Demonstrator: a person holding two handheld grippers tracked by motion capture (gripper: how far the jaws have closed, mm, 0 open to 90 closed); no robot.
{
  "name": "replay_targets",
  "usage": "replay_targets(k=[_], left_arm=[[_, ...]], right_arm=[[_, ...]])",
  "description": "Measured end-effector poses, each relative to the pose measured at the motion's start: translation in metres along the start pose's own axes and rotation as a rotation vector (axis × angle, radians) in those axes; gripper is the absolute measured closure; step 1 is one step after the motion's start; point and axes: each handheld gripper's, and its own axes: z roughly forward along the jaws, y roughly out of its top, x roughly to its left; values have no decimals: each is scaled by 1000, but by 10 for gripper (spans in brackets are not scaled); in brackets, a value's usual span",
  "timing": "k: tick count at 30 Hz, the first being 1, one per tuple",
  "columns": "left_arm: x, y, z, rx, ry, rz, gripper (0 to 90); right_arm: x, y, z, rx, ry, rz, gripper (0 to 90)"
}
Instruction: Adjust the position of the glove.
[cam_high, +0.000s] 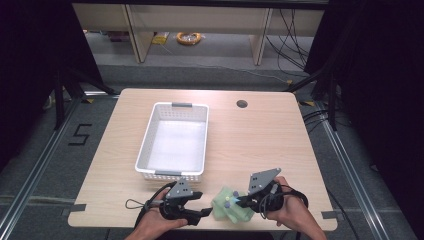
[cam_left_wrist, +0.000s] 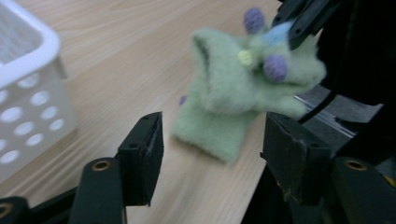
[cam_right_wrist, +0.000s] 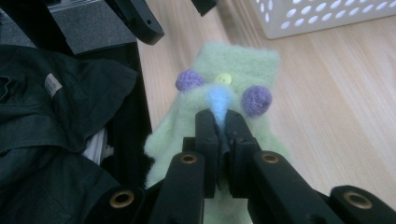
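A pale green felt puppet (cam_high: 225, 211) with purple pompoms, a yellow button and a light-blue tuft lies near the table's front edge. My right gripper (cam_high: 239, 202) is shut on that blue tuft; in the right gripper view its jaws (cam_right_wrist: 223, 123) pinch the tuft, with the puppet (cam_right_wrist: 243, 65) stretching away from them. In the left gripper view the puppet (cam_left_wrist: 224, 93) is partly lifted, its cuff resting on the wood. My left gripper (cam_high: 205, 204) stands open just left of the puppet, its jaws (cam_left_wrist: 212, 135) apart and pressing on nothing.
An empty white perforated basket (cam_high: 145, 140) stands on the wooden table (cam_high: 260, 140) just beyond the grippers, close to the left gripper's jaws (cam_left_wrist: 28, 51). A cable hole (cam_high: 242, 104) sits at the back. Dark clothing (cam_right_wrist: 56, 116) hangs below the front edge.
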Motion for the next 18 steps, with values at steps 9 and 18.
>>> replay_targets(k=[9,18], left_arm=[[-2,6,18,30,-13,21,453],[-11,8,24,67,-20,98,751]], right_arm=[[5,3,5,-3,15,6,863],[1,5,2,-3,7,-23,863]])
